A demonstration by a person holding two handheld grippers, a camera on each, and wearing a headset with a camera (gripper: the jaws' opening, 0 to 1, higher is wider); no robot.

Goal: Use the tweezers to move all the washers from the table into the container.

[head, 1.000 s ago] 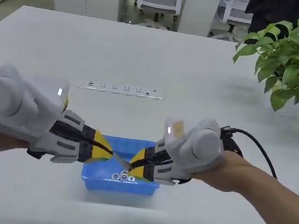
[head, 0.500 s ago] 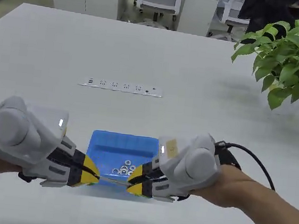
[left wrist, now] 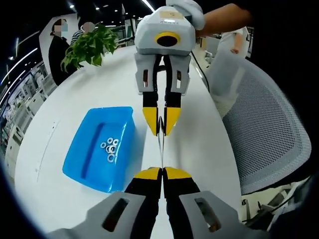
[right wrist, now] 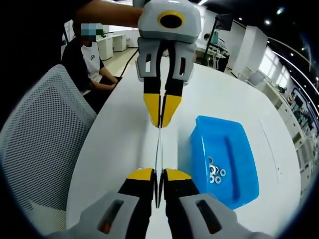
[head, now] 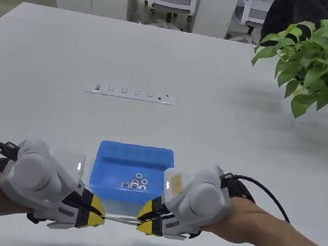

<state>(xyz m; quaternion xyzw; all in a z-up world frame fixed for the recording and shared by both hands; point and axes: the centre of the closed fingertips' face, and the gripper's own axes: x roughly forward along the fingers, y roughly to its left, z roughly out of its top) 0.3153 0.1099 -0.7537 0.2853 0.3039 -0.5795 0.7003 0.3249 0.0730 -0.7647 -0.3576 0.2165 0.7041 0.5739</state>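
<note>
The left hand-held gripper [head: 97, 216] and the right hand-held gripper [head: 145, 222] shared the tweezers [head: 121, 219], just in front of the container [head: 134, 150].
They pointed tip to tip, each with its jaws closed tight on one end of the thin tweezers, which ran level between them over the worktop [head: 216, 75]. I couldn't make out which end was the pointed one. The washers [head: 135, 183] lay bunched inside the blue container, just beyond the tweezers. Both hands sat low at the near edge, turned inward.
</note>
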